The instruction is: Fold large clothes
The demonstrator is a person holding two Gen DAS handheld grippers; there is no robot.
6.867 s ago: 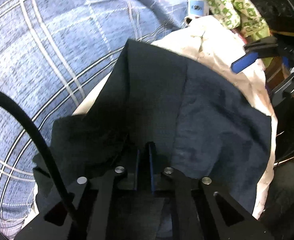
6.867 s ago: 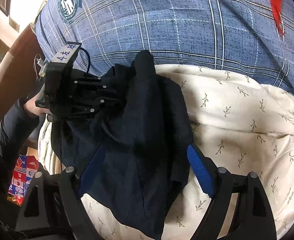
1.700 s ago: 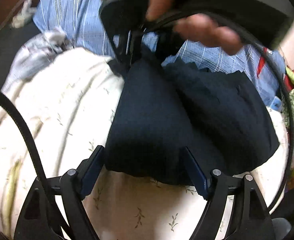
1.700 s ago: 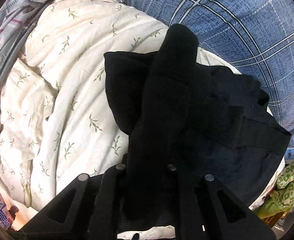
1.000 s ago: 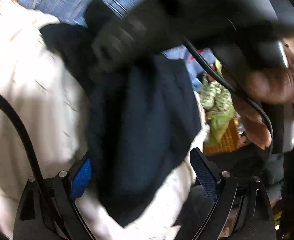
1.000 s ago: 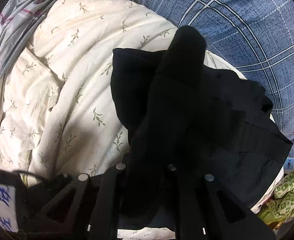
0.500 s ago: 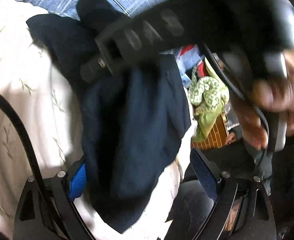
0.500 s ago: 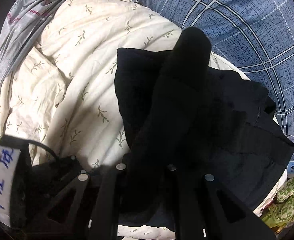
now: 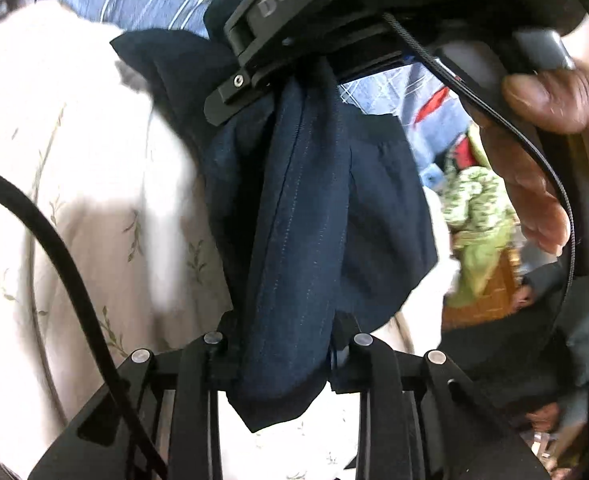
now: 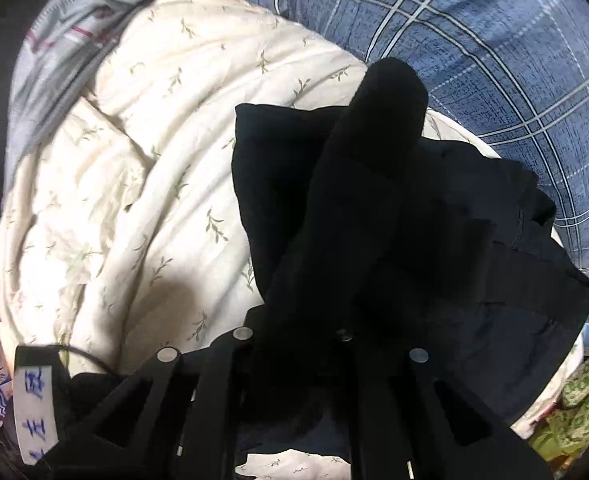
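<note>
Garment [image 9: 306,216], dark navy, hangs bunched over a cream quilt [image 9: 74,208], clamped by both the left gripper [image 9: 286,356] and right gripper [image 10: 294,332]; if either grip slips, the fold may collapse.

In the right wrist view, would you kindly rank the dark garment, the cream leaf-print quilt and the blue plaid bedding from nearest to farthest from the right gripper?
1. dark garment: clamped in the right gripper, running up the centre.
2. cream leaf-print quilt: under the garment, spreading left.
3. blue plaid bedding: beyond the quilt, upper right.
</note>
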